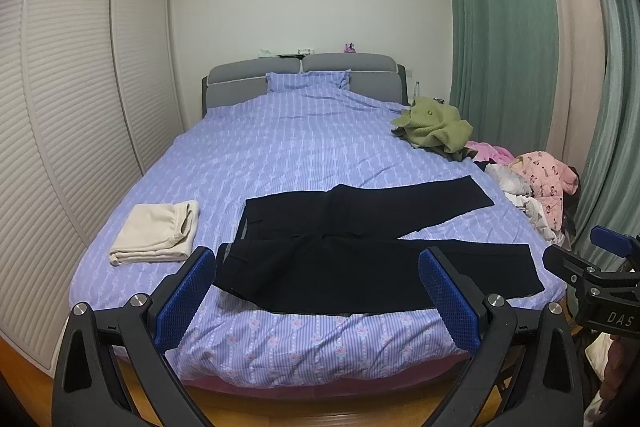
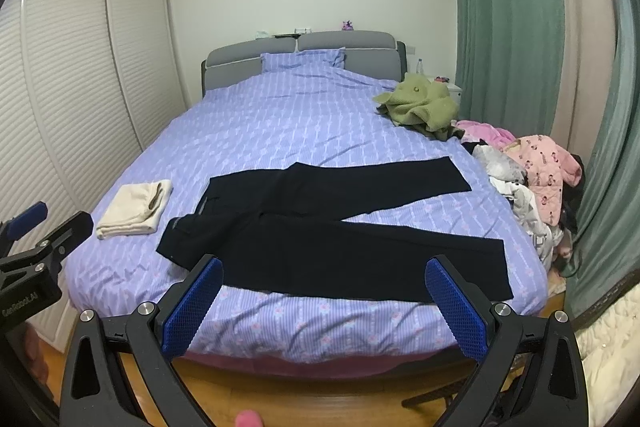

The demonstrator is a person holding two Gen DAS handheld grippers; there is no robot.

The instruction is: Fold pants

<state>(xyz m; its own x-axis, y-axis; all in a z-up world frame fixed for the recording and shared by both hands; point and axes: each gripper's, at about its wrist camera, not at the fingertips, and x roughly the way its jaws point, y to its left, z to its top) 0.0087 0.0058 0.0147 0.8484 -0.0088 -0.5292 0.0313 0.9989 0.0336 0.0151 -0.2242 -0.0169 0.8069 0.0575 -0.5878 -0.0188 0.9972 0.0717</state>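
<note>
On the bed [image 1: 280, 147] lie one black pants [image 1: 360, 247] and one folded cream garment [image 1: 156, 233]; both tools, left [image 1: 316, 291] and right [image 2: 324, 301], gape wide.

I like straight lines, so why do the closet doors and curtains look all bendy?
Left wrist view: the fisheye lens bows the closet doors and curtains, with dark corners. Right wrist view: same bending; only the middle, around the black pants, looks nearly straight.

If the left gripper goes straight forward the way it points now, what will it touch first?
Probably the black pants. The left gripper, jaws open and empty, points at them where they lie flat near the foot of the bed. Nothing stands between, though depth is hard to judge.
</note>
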